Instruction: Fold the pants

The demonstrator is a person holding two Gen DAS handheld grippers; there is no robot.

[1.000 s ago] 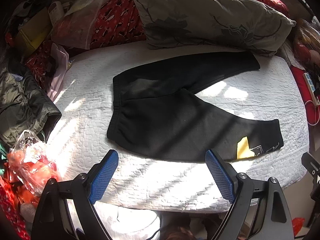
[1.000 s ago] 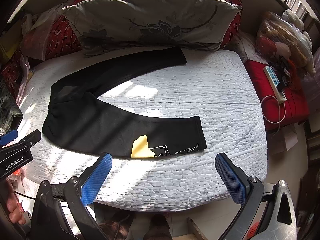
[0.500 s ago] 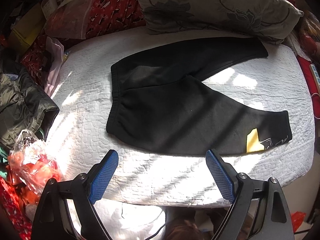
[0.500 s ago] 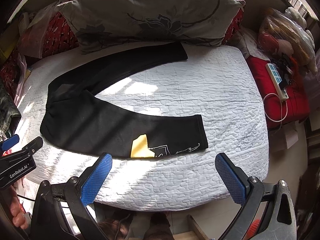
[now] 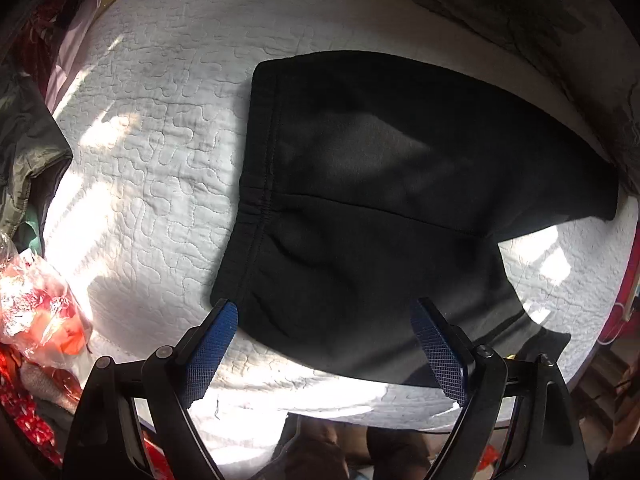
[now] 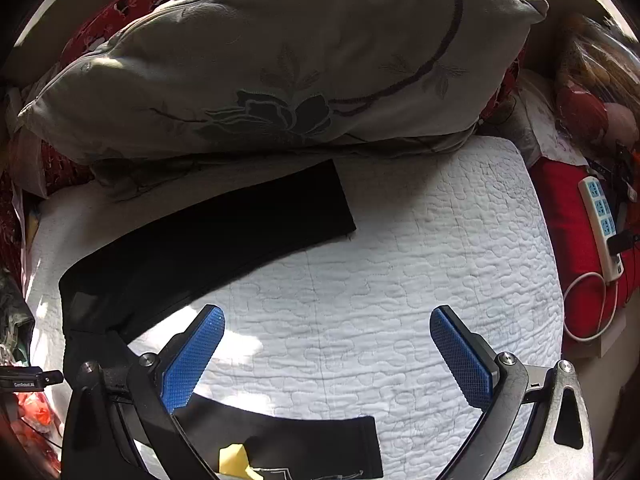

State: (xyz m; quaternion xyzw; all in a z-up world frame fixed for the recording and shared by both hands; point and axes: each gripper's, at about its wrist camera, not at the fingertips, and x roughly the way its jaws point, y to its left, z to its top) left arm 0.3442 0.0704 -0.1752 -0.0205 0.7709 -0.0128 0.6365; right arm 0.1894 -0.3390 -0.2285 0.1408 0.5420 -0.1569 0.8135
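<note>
Pants [image 5: 380, 208] flat, legs splayed on quilt [image 6: 400, 280] | both fingers spread | left fingers [image 5: 214, 340] seemingly near waistband corner

Black pants [image 5: 380, 184] ahead of blue-padded fingers [image 5: 212, 344], yellow patch [image 6: 234, 460] beneath; white quilted cover [image 6: 420, 280]; grey pillow [image 6: 280, 64] with dark flower beyond; red bedding [image 6: 568, 216] rightward.
</note>
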